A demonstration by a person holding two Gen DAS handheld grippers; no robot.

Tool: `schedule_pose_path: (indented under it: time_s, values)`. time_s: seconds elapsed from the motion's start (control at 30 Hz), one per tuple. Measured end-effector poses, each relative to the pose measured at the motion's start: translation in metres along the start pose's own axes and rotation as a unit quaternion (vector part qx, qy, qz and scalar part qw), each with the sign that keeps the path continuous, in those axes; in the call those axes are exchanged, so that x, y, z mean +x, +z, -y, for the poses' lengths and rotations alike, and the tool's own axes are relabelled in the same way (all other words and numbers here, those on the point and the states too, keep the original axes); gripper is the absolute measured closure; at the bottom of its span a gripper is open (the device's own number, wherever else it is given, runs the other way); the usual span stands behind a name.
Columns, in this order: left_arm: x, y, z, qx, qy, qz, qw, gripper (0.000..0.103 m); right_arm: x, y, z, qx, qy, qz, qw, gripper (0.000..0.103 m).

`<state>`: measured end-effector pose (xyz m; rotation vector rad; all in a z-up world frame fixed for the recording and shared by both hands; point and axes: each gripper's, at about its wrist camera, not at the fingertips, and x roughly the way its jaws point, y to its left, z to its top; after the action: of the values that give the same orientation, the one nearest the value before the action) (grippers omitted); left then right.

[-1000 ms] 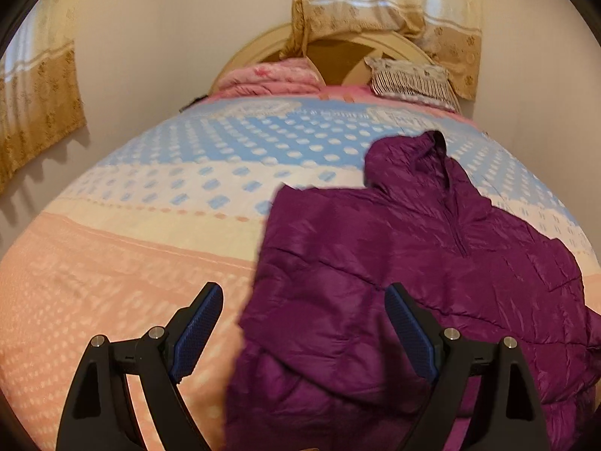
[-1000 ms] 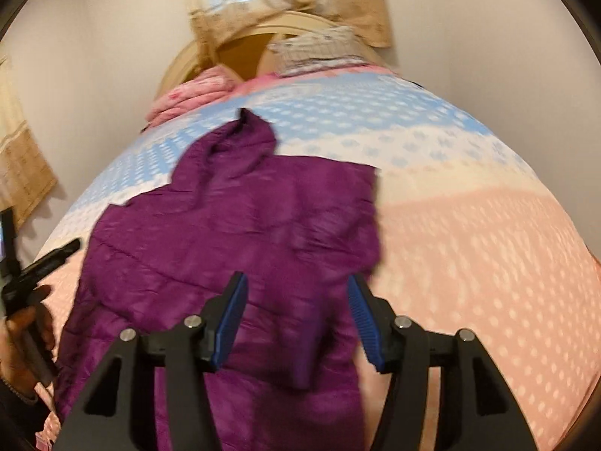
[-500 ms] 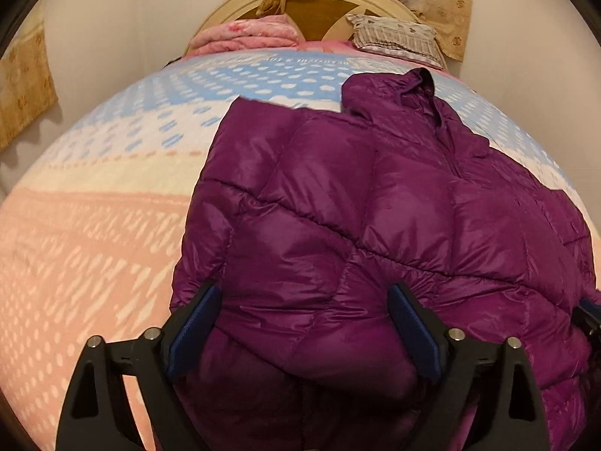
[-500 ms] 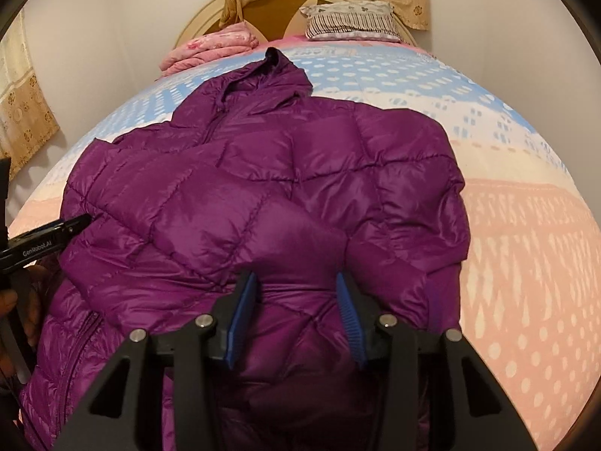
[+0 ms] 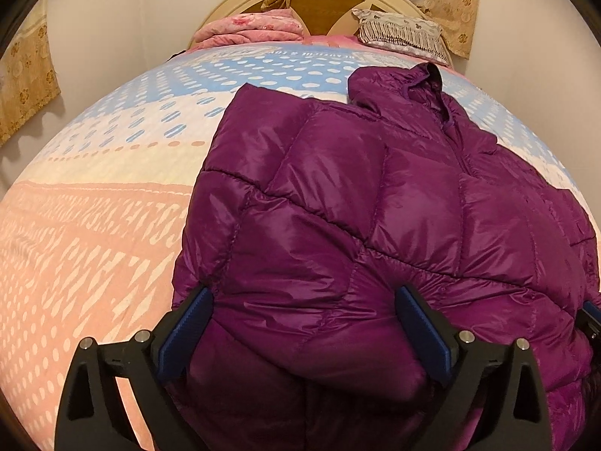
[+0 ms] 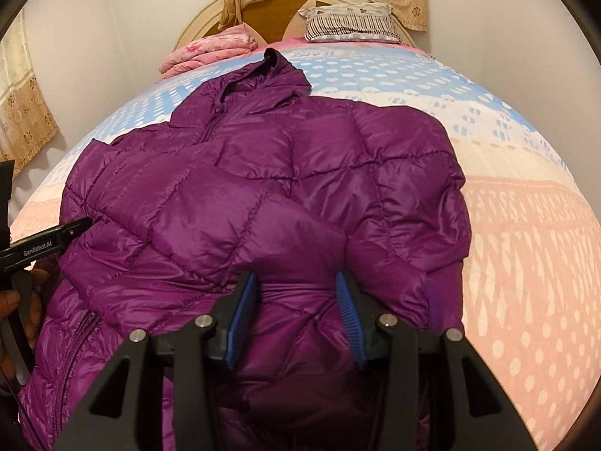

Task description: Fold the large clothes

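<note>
A purple quilted hooded jacket (image 5: 375,203) lies front up on the bed, hood toward the headboard, both sleeves folded across its chest. It also shows in the right wrist view (image 6: 270,195). My left gripper (image 5: 300,300) is wide open, its jaws straddling the folded sleeve near the jacket's left side. My right gripper (image 6: 296,282) is partly open just over the jacket's lower middle, with puffy fabric bulging between its blue pads (image 6: 347,312). The left gripper (image 6: 45,244) also shows at the right wrist view's left edge.
The bed has a sheet (image 5: 94,225) banded pink, cream and blue. A folded pink blanket (image 5: 251,30) and a striped pillow (image 5: 402,34) lie by the headboard (image 6: 285,3). Curtains (image 5: 26,86) hang on the left wall and behind the headboard.
Both grippers have dropped lower and closer to the jacket's lower edge. The right gripper's jaws narrowed from a second ago; the left stayed wide open. The sleeves lie flatter.
</note>
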<state>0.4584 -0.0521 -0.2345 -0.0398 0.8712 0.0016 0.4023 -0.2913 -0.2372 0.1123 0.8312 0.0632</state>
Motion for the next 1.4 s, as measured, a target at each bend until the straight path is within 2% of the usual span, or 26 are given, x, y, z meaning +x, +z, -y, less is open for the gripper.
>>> schedule_pose_path:
  time_s: [0.57, 0.67, 0.8, 0.93, 1.03, 1.13, 1.23, 1.3, 1.4]
  values:
    - [0.005, 0.001, -0.006, -0.014, -0.02, -0.013, 0.9996, 0.001, -0.003, -0.003, -0.001, 0.008, -0.007, 0.005, 1.0, 0.055]
    - [0.005, 0.001, -0.008, -0.017, -0.025, -0.017, 0.9994, 0.001, -0.002, -0.003, -0.001, 0.005, 0.0, 0.003, 1.0, 0.05]
    - [0.001, 0.002, -0.014, -0.021, -0.042, -0.025, 0.9986, 0.001, -0.001, -0.002, -0.006, -0.01, 0.013, -0.005, 1.0, 0.036]
    - [-0.02, 0.002, -0.019, 0.002, -0.039, -0.022, 0.999, 0.001, 0.0, -0.001, -0.01, -0.02, 0.029, -0.012, 0.999, 0.024]
    - [-0.042, 0.006, -0.022, 0.026, -0.039, -0.001, 0.9989, 0.001, 0.0, -0.002, -0.011, -0.022, 0.036, -0.014, 0.999, 0.02]
    - [-0.062, 0.019, -0.021, 0.053, -0.039, 0.022, 0.9976, 0.001, -0.002, 0.0, -0.012, -0.028, 0.052, -0.022, 0.998, 0.015]
    - [-0.062, 0.038, -0.015, 0.076, -0.025, 0.028, 0.9964, 0.001, -0.01, 0.008, -0.01, -0.027, 0.066, -0.033, 0.997, 0.015]
    - [-0.058, 0.052, -0.011, 0.084, -0.018, 0.038, 0.9956, 0.001, -0.017, 0.023, -0.005, -0.01, 0.086, -0.03, 0.996, 0.015]
    - [-0.044, 0.08, 0.001, 0.089, -0.016, 0.04, 0.9951, 0.001, -0.022, 0.051, 0.002, 0.001, 0.086, -0.022, 0.996, 0.015]
